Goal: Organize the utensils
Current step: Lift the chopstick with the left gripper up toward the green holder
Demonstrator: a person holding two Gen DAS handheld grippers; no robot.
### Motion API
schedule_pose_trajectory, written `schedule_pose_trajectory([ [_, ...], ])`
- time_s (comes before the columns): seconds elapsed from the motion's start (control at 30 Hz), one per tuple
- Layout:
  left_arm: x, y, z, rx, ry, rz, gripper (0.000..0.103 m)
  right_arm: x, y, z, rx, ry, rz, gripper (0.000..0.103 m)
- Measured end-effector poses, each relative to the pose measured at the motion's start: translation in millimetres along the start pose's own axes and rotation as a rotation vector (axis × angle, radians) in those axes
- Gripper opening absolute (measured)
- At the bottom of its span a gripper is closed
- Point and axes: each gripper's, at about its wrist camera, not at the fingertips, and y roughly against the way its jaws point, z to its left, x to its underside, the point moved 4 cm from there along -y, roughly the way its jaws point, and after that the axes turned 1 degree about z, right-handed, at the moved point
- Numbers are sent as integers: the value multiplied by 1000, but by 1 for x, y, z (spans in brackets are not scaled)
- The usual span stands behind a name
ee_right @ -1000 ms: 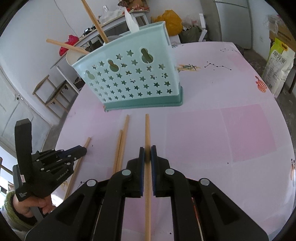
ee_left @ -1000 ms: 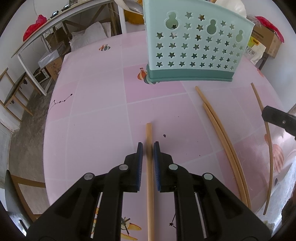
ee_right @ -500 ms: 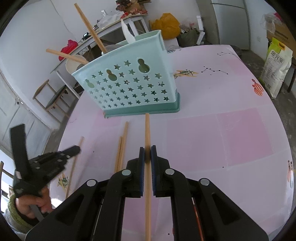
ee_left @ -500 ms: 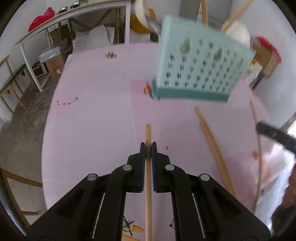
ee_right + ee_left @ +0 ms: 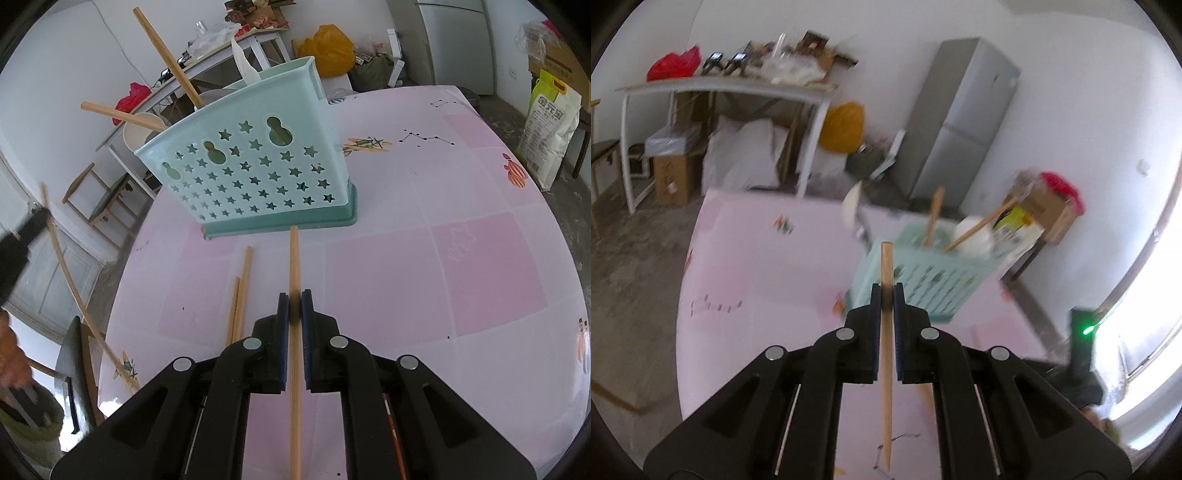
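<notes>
- Table (image 5: pixel 461 258): pink, patterned cloth. We work over its near half w/ both tongs.
- Caddy (image 5: pixel 258 173): teal, star holes, upright near table centre. Already has two sticks leaning out the top, plus a white spoon and a bowl-like item in the back section; can't tell which compartment each sits in.
- Left gripper (image 5: pixel 886 295): tongs narrow, clamped on a stick (image 5: pixel 886 350). It's up in the air and tilted, caddy ahead and a bit right in the left view; that view is blurred, so depth to the rim is unclear.
- Right gripper (image 5: pixel 295 302): tongs narrow, clamped on stick 2 (image 5: pixel 294 266). Its tip points at the caddy base and looks just short of it. Can't tell if the far end rests on the cloth or is just above it.
- Loose pair (image 5: pixel 240 291): two sticks lying side by side on the cloth, just left of the right gripper, untouched.
- Step, as we judge it: both sticks gripped, drop-in not yet done.
- Next calls for: raise the tip above the rim, tip the stick steeper, line up over an open slot, then release. Left seems closer to that than right.
- Risk: tip may catch the rim or the sticks already inside; go slow.
</notes>
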Motion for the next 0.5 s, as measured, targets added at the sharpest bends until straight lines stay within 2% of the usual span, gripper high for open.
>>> schedule_pose_trajectory([
  [0.13, -34, 13, -19, 87, -21, -78, 5, 0, 0, 0, -1, 1, 1, 7],
  [0.33, -90, 18, -45, 169, -49, -200, 5, -1, 1, 1, -1, -4, -9, 7],
  [0.5, -135, 13, -68, 166, -90, -328, 5, -3, 3, -1, -2, -12, -15, 7],
])
